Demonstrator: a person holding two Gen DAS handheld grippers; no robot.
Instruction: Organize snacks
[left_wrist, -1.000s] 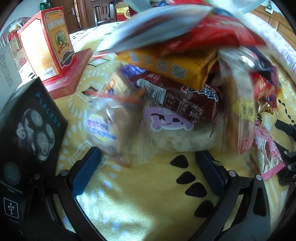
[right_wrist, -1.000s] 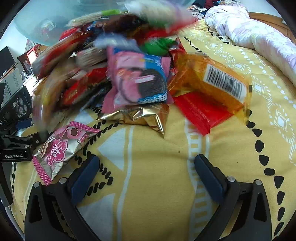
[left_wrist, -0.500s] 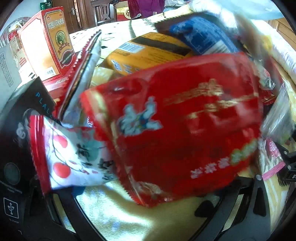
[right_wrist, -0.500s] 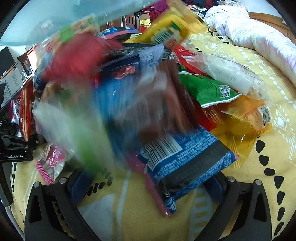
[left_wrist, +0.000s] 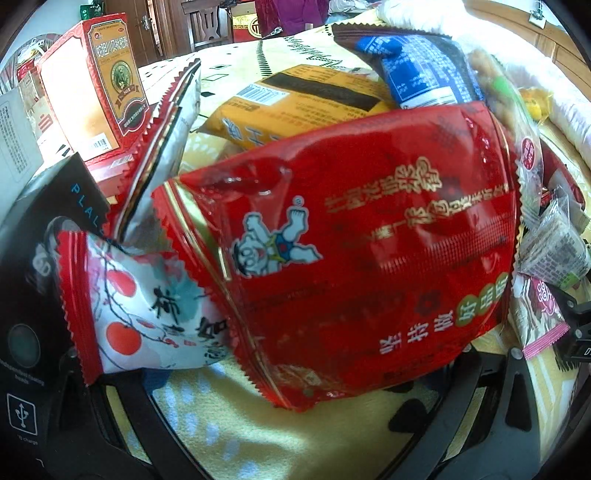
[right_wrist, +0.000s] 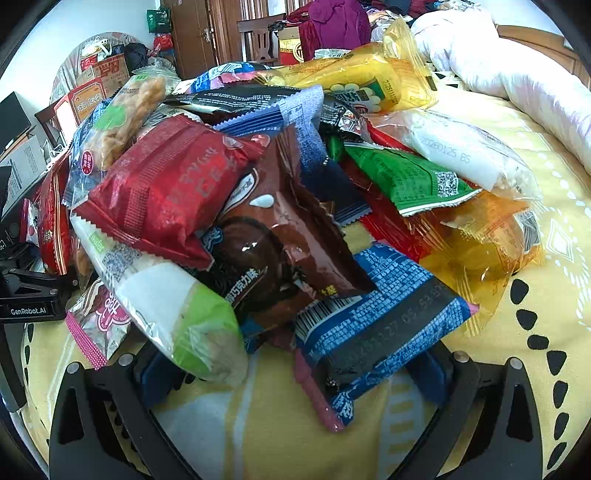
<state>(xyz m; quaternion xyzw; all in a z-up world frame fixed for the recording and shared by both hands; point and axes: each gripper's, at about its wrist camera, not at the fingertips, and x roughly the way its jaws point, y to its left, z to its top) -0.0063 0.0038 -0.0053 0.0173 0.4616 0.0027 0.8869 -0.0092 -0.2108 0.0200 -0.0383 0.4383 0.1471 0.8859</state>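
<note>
Snacks (right_wrist: 258, 206) heaped, long axes seemingly every way; both hand-held grippers spread, empty.

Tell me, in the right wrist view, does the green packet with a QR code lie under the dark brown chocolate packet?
No, the green packet with a QR code lies apart, to the right of the dark brown chocolate packet.

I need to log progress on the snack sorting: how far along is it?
Barely begun. Done: nothing looks sorted; the snacks lie in one heap on the yellow blanket. In hand: nothing; the right gripper and left gripper have open jaws, with packets such as the big red bag lying across them. Left: separating and grouping the entire pile.
</note>
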